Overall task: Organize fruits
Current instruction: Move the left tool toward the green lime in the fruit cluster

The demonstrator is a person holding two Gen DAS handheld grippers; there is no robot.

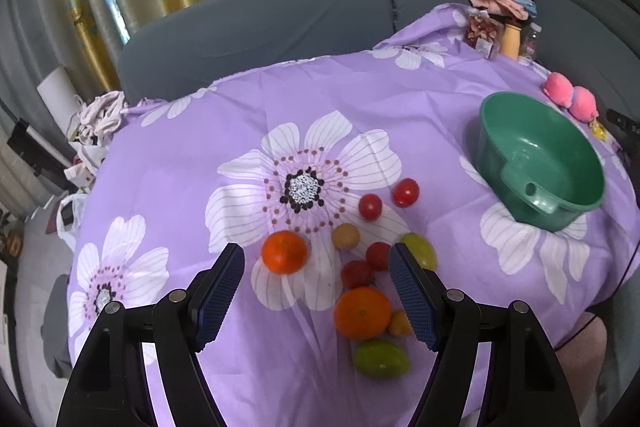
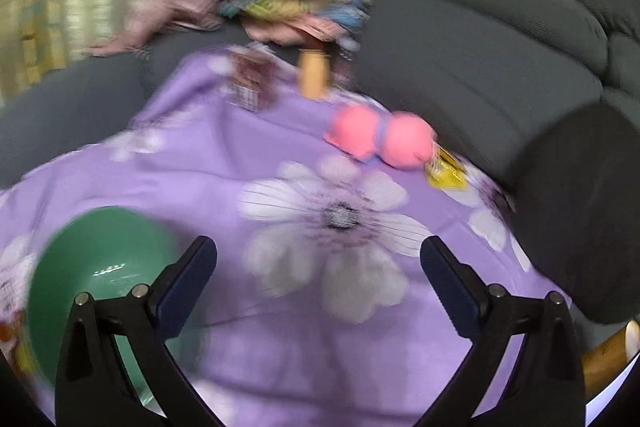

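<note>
While both grippers hang above the purple flowered cloth [image 1: 360, 99], the fruit lies almost wholly under the left one. Left gripper [image 1: 316, 287]: jaws spread wide, nothing between them but air; pads blue, tips pointed forward over the cluster. Inside or just ahead of that gap sit the near orange [image 1: 362, 313], a dark red fruit [image 1: 355, 273] touching or nearly touching it, a small red tomato [image 1: 378, 255] and a pale round fruit [image 1: 345, 235]. The far orange [image 1: 284, 252] sits left of centre, slightly apart from the rest. Two more red tomatoes [image 1: 386, 199] lie farther forward. A green oval fruit [image 1: 420, 249] is partly hidden by the right-hand finger; another green fruit [image 1: 381, 358] lies nearest the camera, long axis running roughly left to right, with a small yellow-orange fruit [image 1: 400, 323] beside the near orange. The green bowl [image 1: 540, 163] stands empty, forward and to the right of the cluster, well apart from it. Right gripper [image 2: 319, 275]: also spread open and empty; view badly motion-blurred, bowl [image 2: 92, 267] seen at its lower left, no fruit clearly in view. Judgement: left hand is much the nearer to the fruit; right hand is nearer the bowl. A pick would likely go straight down with the left, then carry rightward.
</note>
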